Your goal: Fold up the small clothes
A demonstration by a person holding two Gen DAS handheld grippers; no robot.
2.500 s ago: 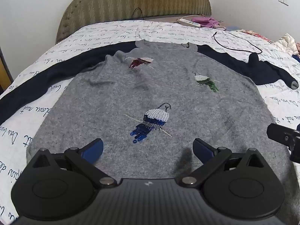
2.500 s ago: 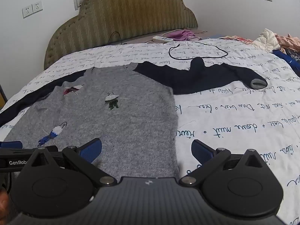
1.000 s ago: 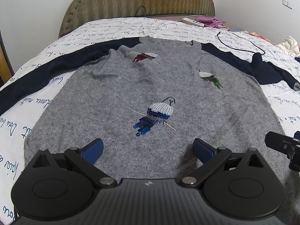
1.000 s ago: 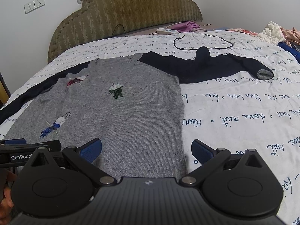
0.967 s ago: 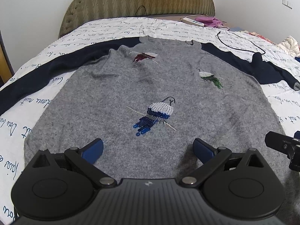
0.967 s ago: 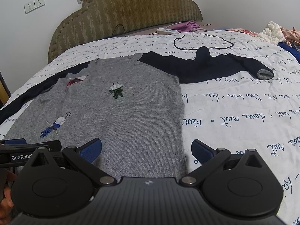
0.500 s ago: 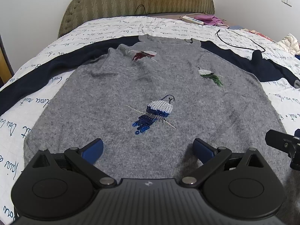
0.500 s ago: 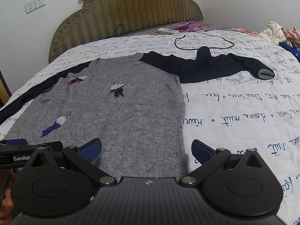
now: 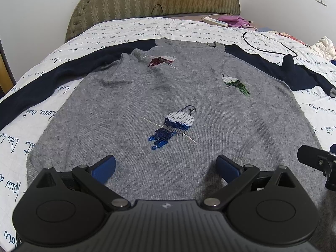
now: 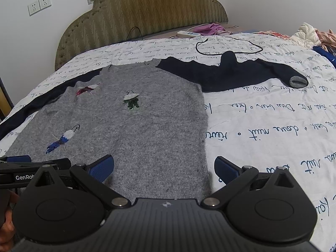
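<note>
A big bed (image 10: 273,126) fills the room, with a white cover full of blue writing. At the far end stands a padded olive headboard (image 10: 147,10) against a plain white wall (image 10: 31,42). Wall sockets (image 10: 39,4) sit far left.

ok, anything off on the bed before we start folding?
One oddity: the right navy sleeve has a bump standing up mid-length instead of lying flat. A loose black cable lies just behind it. The sweater body lies flat.
</note>
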